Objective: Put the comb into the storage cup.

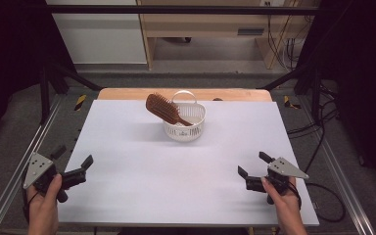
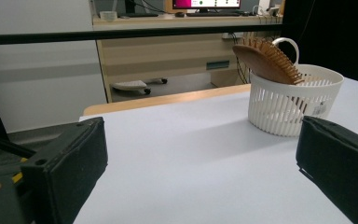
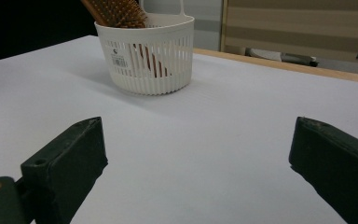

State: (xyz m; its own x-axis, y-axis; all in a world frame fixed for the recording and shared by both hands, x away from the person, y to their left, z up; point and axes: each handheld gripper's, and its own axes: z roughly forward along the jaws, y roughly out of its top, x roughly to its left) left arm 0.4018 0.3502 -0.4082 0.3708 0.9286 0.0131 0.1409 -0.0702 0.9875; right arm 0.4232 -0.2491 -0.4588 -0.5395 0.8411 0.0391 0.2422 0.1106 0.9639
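A white bench [image 1: 142,166] seen from above, with a person's two hands holding a pair of tongs each at its near edge. A white slatted plastic basket [image 1: 185,123] stands on the bench toward twelve o'clock, well apart from both hands. A brown wooden hairbrush [image 1: 162,108] sits in the basket, handle down inside it, its bristled head tilted out over the rim toward ten o'clock.

The left tongs [image 1: 73,163] are at about eight o'clock, at the bench's left edge, jaws spread wide with nothing between them. In the left gripper view the two black jaws stand far apart over bare bench, and the basket [image 2: 291,102] with the hairbrush [image 2: 265,61] sits beyond them toward one o'clock.

The right tongs [image 1: 254,165] are at about four o'clock, also gaping wide and gripping nothing. In the right gripper view the basket [image 3: 147,53] lies ahead toward eleven o'clock, the hairbrush [image 3: 116,13] leaning over its rim.
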